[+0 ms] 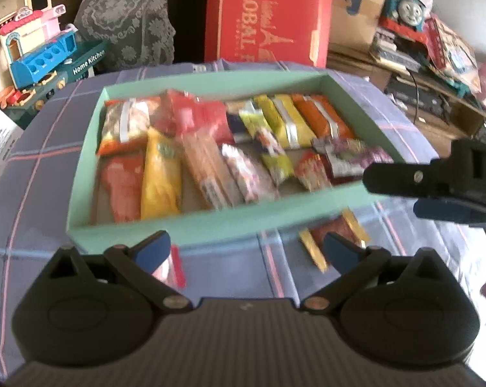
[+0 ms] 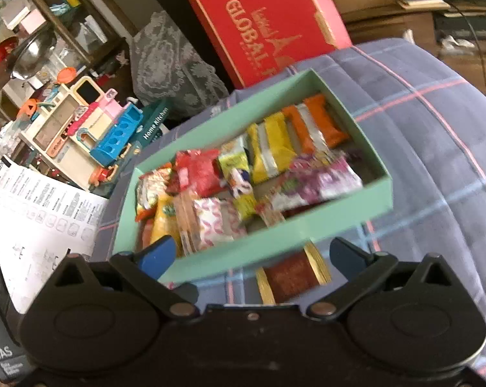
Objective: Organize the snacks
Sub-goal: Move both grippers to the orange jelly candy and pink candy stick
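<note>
Snacks fill most of the green box (image 1: 210, 225), which sits on the table under a blue checked cloth (image 1: 43, 167): orange, yellow, red and purple packets lie side by side inside it. Two things are still outside, just beside the box's near wall: a red packet with gold ends (image 2: 291, 275) and a pink-and-red packet (image 1: 170, 269) to its left. The left gripper (image 1: 246, 248) hangs above the cloth with its fingers spread and empty; the right gripper (image 2: 251, 254) is likewise released, directly over the red packet. The step in hand looks like gathering the last strays. Next, the right gripper would need to drop, close on the red packet across its width and lift it over the wall.
</note>
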Demonstrator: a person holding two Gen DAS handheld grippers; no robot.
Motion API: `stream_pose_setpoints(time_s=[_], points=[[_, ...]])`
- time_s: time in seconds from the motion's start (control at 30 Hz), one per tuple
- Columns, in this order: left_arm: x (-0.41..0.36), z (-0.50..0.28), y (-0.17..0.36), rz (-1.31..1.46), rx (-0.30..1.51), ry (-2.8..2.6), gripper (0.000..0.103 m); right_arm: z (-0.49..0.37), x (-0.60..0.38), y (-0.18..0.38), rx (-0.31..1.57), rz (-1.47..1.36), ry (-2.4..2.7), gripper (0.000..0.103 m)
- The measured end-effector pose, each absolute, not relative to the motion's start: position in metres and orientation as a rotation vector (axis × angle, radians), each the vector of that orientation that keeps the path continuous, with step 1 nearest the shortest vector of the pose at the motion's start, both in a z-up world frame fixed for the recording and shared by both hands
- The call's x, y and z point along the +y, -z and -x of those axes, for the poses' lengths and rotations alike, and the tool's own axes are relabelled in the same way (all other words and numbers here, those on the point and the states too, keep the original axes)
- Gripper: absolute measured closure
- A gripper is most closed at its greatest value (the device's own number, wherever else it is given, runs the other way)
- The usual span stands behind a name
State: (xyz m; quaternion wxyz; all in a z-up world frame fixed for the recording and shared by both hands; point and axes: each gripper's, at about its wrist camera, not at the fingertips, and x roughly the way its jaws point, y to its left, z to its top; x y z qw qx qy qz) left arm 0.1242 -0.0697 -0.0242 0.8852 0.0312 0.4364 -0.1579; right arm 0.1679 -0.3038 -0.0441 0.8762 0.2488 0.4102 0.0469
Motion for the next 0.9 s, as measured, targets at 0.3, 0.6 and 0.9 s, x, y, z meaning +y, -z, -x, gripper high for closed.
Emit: stream_pose_setpoints(time_s=[0.3, 0.6, 0.9], points=[[-0.068, -0.072, 0.038, -0.105, 0.967, 0.38, 0.0, -0.124, -0.304, 0.053, 0.901, -0.502, -0.071, 0.0], [-0.08, -0.029, 0.056, -0.134, 1.038, 0.462, 0.0, -0.087, -0.304, 0.07, 0.955, -0.502, -0.056, 0.0], [-0.103, -0.003, 0.067, -0.251, 1.043, 0.528, 0.0, -0.064, -0.313, 0.082, 0.987, -0.545, -0.055, 0.0]])
